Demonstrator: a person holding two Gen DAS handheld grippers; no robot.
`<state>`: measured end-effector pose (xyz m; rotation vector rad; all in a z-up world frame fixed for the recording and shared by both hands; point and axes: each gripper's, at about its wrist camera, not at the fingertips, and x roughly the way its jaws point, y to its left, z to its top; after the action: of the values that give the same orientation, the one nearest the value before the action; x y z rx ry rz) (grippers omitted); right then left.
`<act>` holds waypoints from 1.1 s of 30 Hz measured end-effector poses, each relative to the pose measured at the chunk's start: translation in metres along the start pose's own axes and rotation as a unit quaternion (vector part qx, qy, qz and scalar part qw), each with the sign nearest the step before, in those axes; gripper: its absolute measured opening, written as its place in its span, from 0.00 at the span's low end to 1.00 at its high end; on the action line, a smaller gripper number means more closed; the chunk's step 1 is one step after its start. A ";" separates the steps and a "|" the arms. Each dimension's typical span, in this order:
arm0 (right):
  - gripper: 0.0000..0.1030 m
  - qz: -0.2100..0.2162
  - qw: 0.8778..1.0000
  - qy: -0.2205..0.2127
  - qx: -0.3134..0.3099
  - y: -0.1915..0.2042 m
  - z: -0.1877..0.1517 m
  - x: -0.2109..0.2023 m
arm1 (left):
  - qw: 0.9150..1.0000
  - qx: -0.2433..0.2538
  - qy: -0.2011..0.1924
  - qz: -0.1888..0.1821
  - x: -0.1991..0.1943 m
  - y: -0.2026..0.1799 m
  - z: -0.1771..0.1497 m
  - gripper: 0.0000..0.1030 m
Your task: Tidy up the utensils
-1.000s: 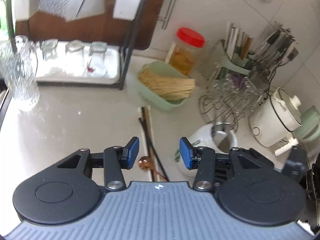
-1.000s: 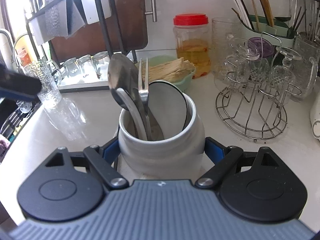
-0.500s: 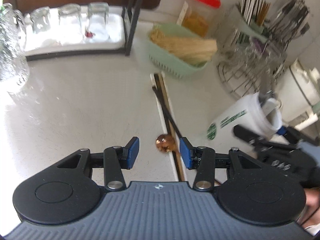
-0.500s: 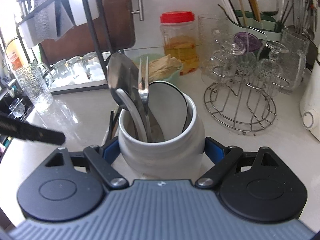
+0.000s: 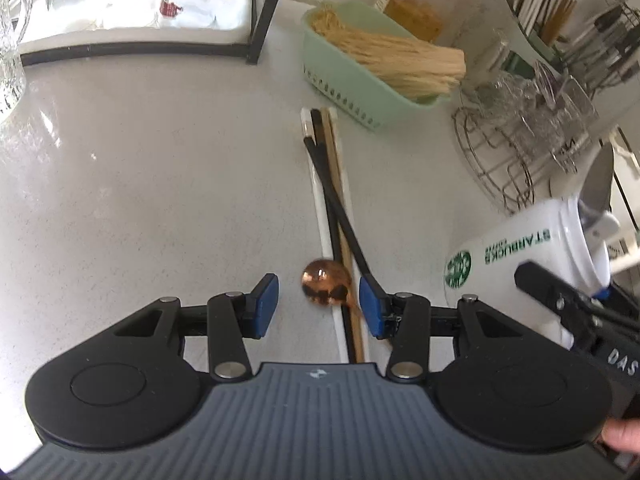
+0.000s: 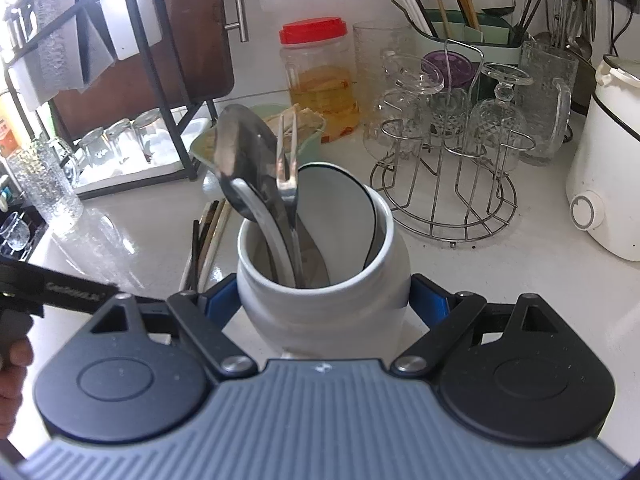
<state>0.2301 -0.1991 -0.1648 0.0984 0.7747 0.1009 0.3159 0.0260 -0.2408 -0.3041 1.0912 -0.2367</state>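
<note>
White countertop (image 5: pixel 140 160) strewn with chopsticks (image 5: pixel 332 200) and a copper spoon (image 5: pixel 326 282). White Starbucks mug (image 6: pixel 324 300) clamped by right gripper (image 6: pixel 322 300), holding steel spoon (image 6: pixel 244 160) and fork (image 6: pixel 288 168). Left gripper (image 5: pixel 319 300) apart, empty, pads either side of the copper spoon's bowl.

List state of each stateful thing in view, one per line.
left gripper: open, jaws astride the copper spoon, not touching it
right gripper: shut on white mug
white mug: tilted, holds spoon, fork
copper spoon: lying on counter
chopsticks: lying loose, crossed
red-lidded jar: closed
glasses: upside down on wire rack
</note>
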 end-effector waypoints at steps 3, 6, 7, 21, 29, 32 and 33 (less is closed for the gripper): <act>0.88 -0.001 1.000 0.000 0.001 -0.001 -0.001 -0.001 | 1.000 0.013 -0.002 0.010 0.003 -0.008 0.002 0.49; 0.88 -0.001 1.000 -0.002 0.002 0.000 -0.001 0.000 | 0.999 0.027 -0.004 0.034 0.006 -0.016 0.000 0.49; 0.88 0.000 1.000 -0.002 0.001 0.000 -0.001 0.000 | 0.998 0.033 -0.009 0.048 0.007 -0.019 -0.001 0.49; 0.89 0.001 1.000 -0.018 0.002 -0.001 -0.005 -0.002 | 0.993 0.065 -0.015 0.099 0.012 -0.048 -0.012 0.27; 0.89 0.001 1.000 -0.022 0.003 -0.002 -0.007 -0.003 | 0.993 0.065 -0.031 0.096 0.003 -0.048 -0.007 0.07; 0.88 0.000 1.000 -0.018 0.004 -0.001 -0.006 -0.002 | 0.993 0.062 -0.028 0.099 0.005 -0.046 -0.005 0.03; 0.88 0.001 1.000 -0.016 0.002 -0.001 -0.005 -0.002 | 0.993 0.060 -0.028 0.098 0.004 -0.045 -0.005 0.02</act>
<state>0.2249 -0.2003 -0.1672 0.1045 0.7435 0.0984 0.3112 -0.0183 -0.2307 -0.0949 1.0386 -0.1178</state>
